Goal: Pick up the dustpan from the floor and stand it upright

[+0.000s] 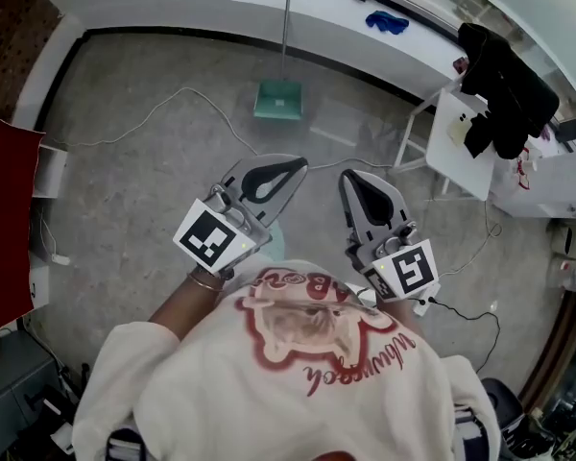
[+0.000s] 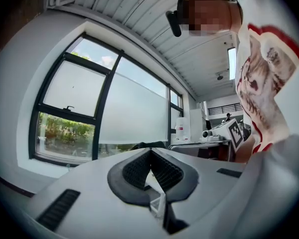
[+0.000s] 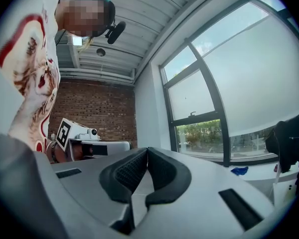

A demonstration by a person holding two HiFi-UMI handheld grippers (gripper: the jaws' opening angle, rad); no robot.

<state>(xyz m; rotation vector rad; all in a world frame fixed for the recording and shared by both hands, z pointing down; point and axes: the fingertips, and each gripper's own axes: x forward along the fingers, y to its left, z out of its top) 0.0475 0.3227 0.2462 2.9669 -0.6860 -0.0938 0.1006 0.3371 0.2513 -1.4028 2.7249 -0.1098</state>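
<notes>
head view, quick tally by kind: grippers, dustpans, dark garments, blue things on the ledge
grippers: 2 (left gripper, right gripper, both shut and empty)
green dustpan: 1
black garment: 1
blue item on the ledge: 1
total: 5

Dustpan is sitting on the floor at 12 o'clock, ahead of left gripper and right gripper. Table is standing at 2 o'clock.

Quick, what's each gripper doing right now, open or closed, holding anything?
Left gripper: closed, holding nothing.
Right gripper: closed, holding nothing.
</notes>
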